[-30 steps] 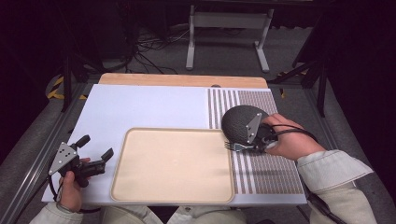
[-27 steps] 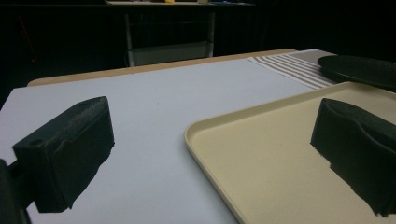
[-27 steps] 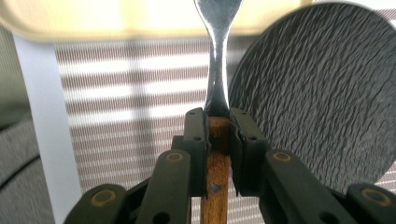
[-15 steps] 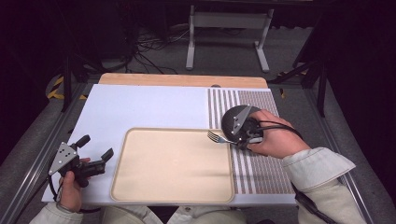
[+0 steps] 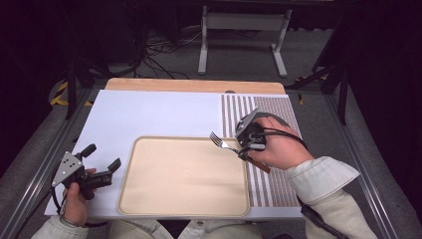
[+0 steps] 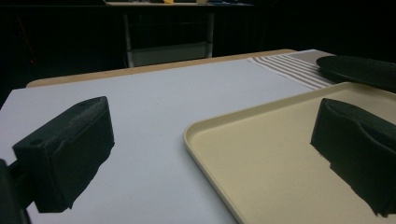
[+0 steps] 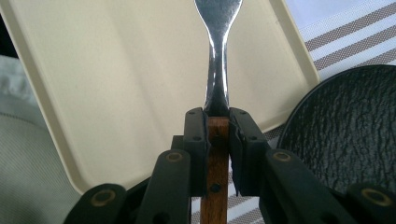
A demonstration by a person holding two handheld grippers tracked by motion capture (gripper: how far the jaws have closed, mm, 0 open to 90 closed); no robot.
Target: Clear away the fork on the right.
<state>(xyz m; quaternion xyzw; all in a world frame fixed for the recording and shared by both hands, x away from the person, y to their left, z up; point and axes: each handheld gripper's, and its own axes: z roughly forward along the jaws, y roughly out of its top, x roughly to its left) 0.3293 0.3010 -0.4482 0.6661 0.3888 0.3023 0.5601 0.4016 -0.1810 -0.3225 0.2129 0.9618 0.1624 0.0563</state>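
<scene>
- Over tray (image 5: 184, 174) right edge: right hand-held gripper (image 5: 247, 141) clamped on fork (image 5: 222, 143), tines pointing left across tray.
- Left hand-held gripper (image 5: 102, 164): jaws apart, beside tray.

Both grippers are black: the left gripper (image 5: 102, 163) carries a grey three-cornered plate, the right gripper (image 7: 218, 122) brass-ringed pivots; pale sleeves (image 5: 323, 180) sit at the frame's lower corners.

The table (image 5: 194, 85) has a wooden edge at the far side. A big white sheet (image 5: 149, 117) lies on it. A mat with brown and white stripes (image 5: 234, 112) lies at the right. A cream tray (image 5: 184, 177) sits near the front. A black plate (image 7: 350, 126) rests on the striped mat.
</scene>
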